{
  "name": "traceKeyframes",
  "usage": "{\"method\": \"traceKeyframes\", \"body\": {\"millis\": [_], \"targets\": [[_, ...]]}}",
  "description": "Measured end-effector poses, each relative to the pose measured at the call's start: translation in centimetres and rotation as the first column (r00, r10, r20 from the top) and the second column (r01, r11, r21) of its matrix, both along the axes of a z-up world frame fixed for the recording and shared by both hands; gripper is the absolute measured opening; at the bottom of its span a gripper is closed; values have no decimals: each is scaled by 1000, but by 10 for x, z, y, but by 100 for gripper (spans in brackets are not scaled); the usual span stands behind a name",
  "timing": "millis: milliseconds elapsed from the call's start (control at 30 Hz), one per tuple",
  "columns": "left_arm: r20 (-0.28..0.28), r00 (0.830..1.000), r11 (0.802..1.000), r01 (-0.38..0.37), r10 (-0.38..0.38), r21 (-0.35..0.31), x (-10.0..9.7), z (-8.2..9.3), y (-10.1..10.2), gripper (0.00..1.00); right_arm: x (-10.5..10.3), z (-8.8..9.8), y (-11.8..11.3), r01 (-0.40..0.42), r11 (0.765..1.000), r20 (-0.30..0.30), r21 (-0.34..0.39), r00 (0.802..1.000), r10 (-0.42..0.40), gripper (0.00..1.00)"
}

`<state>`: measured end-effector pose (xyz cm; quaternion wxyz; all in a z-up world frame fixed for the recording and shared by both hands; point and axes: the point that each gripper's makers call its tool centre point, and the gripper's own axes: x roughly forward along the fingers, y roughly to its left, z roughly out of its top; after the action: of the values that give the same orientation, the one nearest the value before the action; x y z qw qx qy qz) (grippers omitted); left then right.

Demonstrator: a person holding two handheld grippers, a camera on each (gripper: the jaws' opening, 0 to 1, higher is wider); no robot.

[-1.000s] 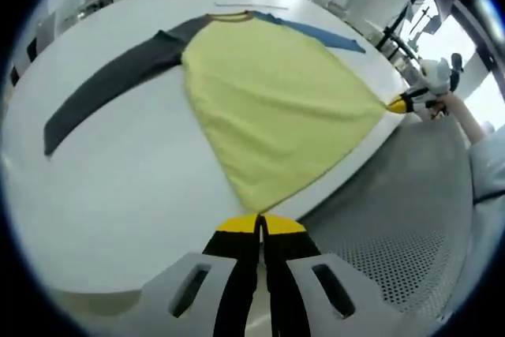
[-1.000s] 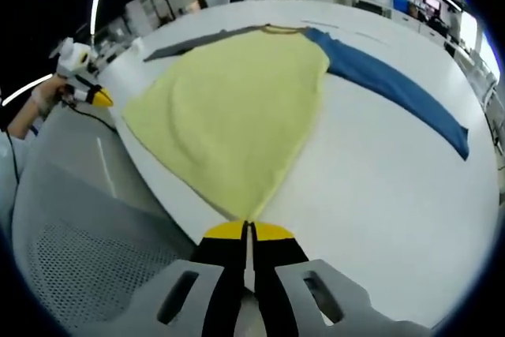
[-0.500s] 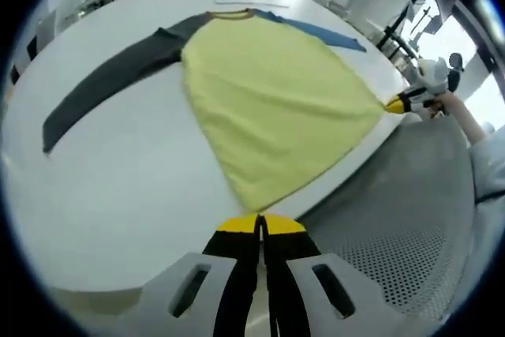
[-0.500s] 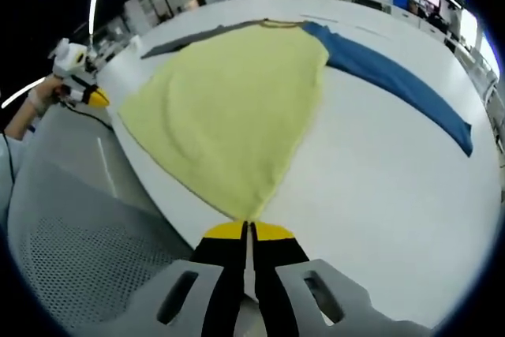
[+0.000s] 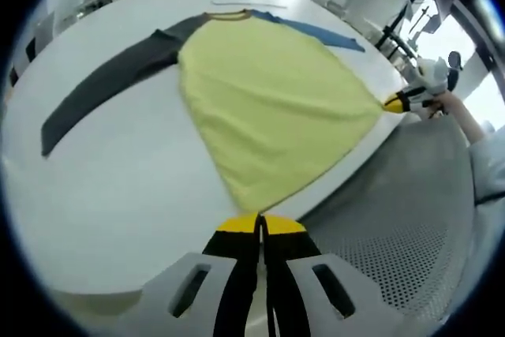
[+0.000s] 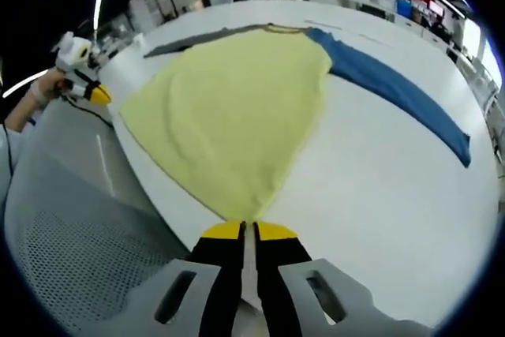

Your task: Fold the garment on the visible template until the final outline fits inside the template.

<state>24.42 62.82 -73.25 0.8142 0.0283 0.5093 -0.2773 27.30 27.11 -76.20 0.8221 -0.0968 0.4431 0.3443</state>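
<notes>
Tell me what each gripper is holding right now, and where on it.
Both hold the yellow shirt by its bottom hem: the left gripper is shut on one hem corner, the right gripper on the other.

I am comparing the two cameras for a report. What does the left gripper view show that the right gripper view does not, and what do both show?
Left gripper view alone: the grey sleeve seen along its full length across the table, while the blue sleeve is a narrow strip. Right gripper view alone: the blue sleeve stretched out in full, with the grey sleeve a thin strip. Both: the yellow body of the shirt, the left gripper and right gripper, each shut on a hem corner, and the grey mesh chair.
</notes>
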Motion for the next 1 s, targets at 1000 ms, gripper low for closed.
{"method": "traceKeyframes", "body": {"millis": [1000], "targets": [[134, 991, 1000, 28, -28, -3, 11, 24, -5, 16, 10, 39, 1, 5, 1000, 115, -4, 993, -4, 25]]}}
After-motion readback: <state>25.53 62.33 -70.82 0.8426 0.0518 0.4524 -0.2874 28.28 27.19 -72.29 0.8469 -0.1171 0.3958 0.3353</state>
